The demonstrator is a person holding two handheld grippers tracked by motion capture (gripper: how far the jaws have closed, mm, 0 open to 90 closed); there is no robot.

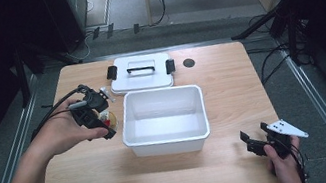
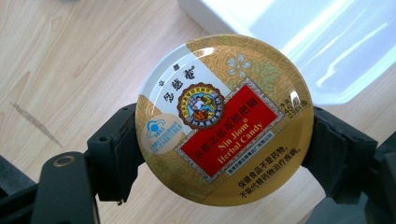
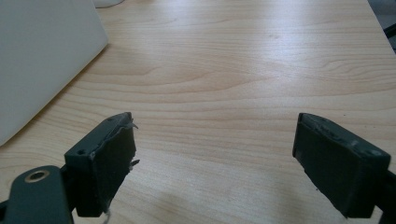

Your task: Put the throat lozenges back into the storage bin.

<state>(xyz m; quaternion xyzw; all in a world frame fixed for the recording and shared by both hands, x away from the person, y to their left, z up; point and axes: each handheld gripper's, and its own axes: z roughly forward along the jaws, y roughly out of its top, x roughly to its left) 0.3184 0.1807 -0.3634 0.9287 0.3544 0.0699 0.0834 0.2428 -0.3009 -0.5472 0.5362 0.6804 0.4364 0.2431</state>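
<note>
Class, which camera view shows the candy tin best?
The left gripper view: the candy tin faces the camera, label readable, clamped between the left gripper jaws. The high view shows it small, partly hidden by the hand.

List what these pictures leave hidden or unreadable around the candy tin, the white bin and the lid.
- Candy tin: its underside and sides are hidden in the left gripper view; in the high view the left gripper and hand cover most of it.
- White bin: its near inside wall is hidden by its own rim in the high view; the right gripper view cuts it off at the left edge.
- Lid: its near edge sits behind the bin.
</note>
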